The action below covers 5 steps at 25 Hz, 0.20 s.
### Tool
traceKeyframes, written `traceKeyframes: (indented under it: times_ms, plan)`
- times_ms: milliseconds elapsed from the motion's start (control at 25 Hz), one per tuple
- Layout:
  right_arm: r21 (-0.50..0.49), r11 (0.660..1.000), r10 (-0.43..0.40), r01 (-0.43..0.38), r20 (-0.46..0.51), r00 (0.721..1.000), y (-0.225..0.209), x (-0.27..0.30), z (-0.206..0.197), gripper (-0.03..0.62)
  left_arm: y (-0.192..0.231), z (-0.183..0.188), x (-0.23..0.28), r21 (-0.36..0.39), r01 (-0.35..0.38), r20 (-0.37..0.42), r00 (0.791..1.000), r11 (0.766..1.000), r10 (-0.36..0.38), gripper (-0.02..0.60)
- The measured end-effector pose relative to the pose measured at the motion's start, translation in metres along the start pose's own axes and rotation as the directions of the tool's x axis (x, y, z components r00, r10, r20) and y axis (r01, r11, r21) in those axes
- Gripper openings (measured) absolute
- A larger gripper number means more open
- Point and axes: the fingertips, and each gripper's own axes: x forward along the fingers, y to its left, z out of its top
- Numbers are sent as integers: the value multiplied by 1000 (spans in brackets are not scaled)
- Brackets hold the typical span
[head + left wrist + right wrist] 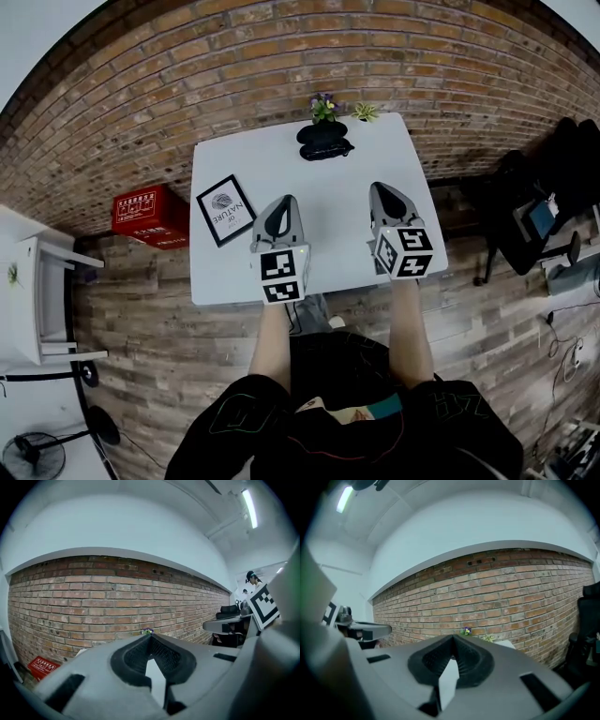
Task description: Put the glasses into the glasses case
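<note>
At the far end of the white table (337,220) lies a black glasses case (323,141). I cannot tell the glasses apart from that dark shape. Both gripper views miss the case; their own jaws hide it. My left gripper (286,201) hovers over the table's near half, left of centre, well short of the case. Its jaws meet at the tip (150,636) with nothing between them. My right gripper (380,188) floats level with it on the right side, jaws also shut and empty (453,637).
A small pot of purple flowers (323,106) and a green plant (365,112) stand behind the case at the brick wall. A framed picture (225,208) lies on the table's left part. A red box (148,214) sits on the floor to the left, and dark chairs (553,187) stand to the right.
</note>
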Motion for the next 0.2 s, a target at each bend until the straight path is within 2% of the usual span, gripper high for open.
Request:
traceKeyframes:
  times_ms: [200]
  plan:
    - [1,1000,13,-13,-8,1000,0,1,-4,5,-3,-4,0,-8,10,0,1000,1000,-10,9]
